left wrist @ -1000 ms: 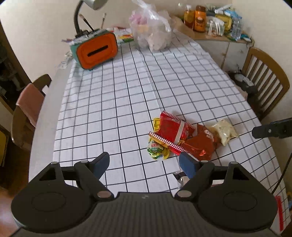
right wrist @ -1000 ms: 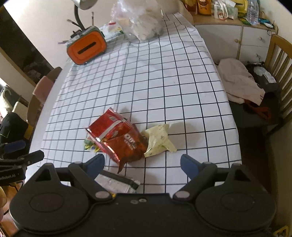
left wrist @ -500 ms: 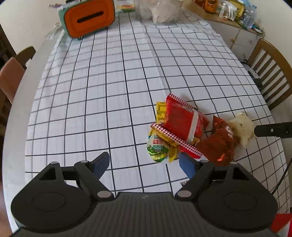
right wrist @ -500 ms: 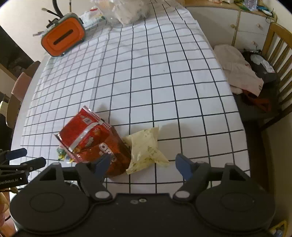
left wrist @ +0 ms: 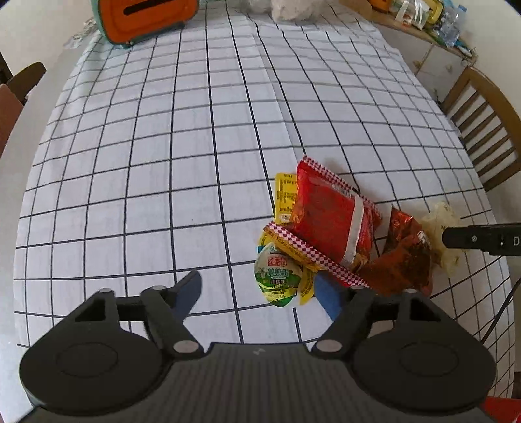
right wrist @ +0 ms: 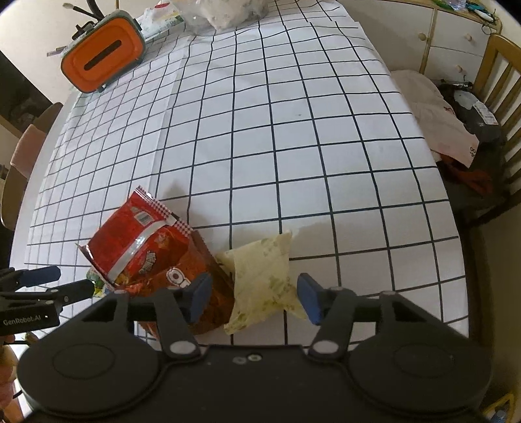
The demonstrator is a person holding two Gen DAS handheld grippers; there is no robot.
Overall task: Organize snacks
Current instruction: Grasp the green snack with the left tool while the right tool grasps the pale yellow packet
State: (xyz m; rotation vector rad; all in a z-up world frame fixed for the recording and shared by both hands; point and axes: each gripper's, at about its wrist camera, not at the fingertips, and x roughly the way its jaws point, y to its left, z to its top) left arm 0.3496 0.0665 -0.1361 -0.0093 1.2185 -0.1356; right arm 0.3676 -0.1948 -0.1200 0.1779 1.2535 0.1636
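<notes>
Snacks: a small heap lay near the bench's near edge, toward its right side, on a white cloth [left wrist: 162,146] with a dark grid. The heap comprised a red packet [left wrist: 332,221] with checkered seams, propped on a yellow sachet [left wrist: 285,195]; a green-and-white pouch [left wrist: 276,276] touching the red packet's lower seam; a dark red foil bag [left wrist: 403,257] just beside the red packet; and a pale cream packet [right wrist: 263,276] at the heap's right end, touching the foil bag. Left tool [left wrist: 257,289]: pointed steeply down over the bench, jaws closing but not yet together, the green-and-white pouch between the blue fingers [left wrist: 327,294], the right finger just beside its edge; contact could not be told. Right tool [right wrist: 254,294]: likewise pointed steeply down, jaws closing, the cream packet between them, the left finger [right wrist: 200,294] overlapping the foil bag; the pads did not appear to press on the packet. Other items: an orange-fronted box [right wrist: 104,61] with a slot at the far left corner of the bench; a clear plastic bag [right wrist: 224,13] at the far edge; wooden chairs [left wrist: 482,123] along the right side, one carrying a pale cloth [right wrist: 436,117].
</notes>
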